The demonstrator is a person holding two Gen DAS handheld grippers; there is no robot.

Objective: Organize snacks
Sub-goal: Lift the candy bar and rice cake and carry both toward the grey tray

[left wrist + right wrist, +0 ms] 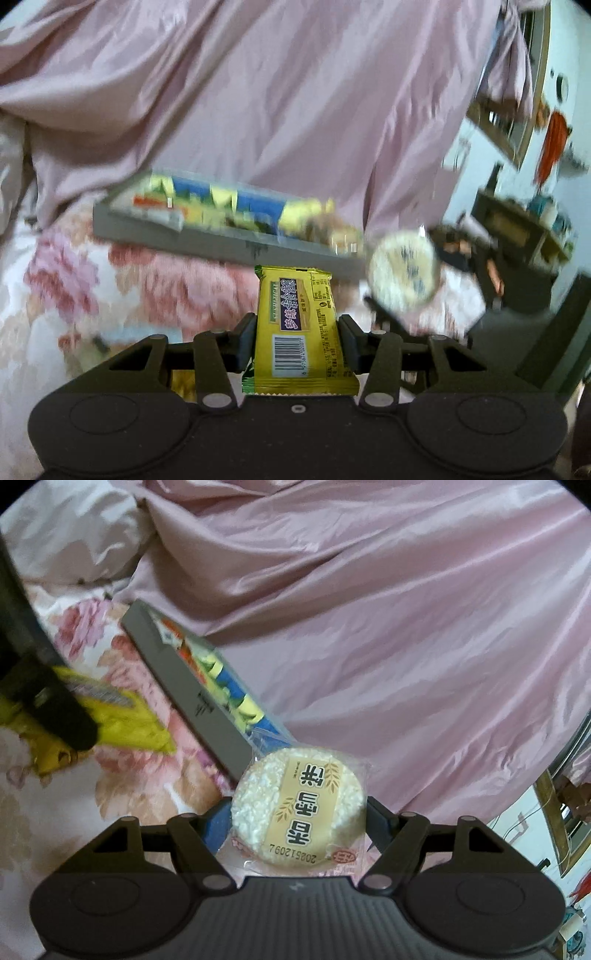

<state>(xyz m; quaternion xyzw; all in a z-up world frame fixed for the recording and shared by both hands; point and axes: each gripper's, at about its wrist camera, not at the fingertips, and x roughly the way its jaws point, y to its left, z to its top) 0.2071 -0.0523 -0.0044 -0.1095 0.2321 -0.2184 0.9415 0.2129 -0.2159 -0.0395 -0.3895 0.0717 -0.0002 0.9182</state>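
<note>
Yellow wafer packet (299, 328) sits clamped in the left hand-held gripper (297, 332); the right hand-held gripper (299, 808) pinches the rice cracker (299, 806). Grey tray (221, 240) lies at twelve o'clock; crowding there might spill snacks onto the bed.

Yellow bar (295, 325) and round rice cracker (299, 808), both clamped.

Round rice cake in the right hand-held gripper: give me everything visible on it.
The round rice cake is a pale, bumpy puffed-grain disc sealed in a clear plastic wrapper with a beige label band, dark characters, a wheat motif, a printed date code and a red stamp. It is gripped by its edges in the right hand-held gripper, flat face to the camera, in front of the near end of the grey tray. The left view shows it blurred, held clear of the floral bedding.
</note>
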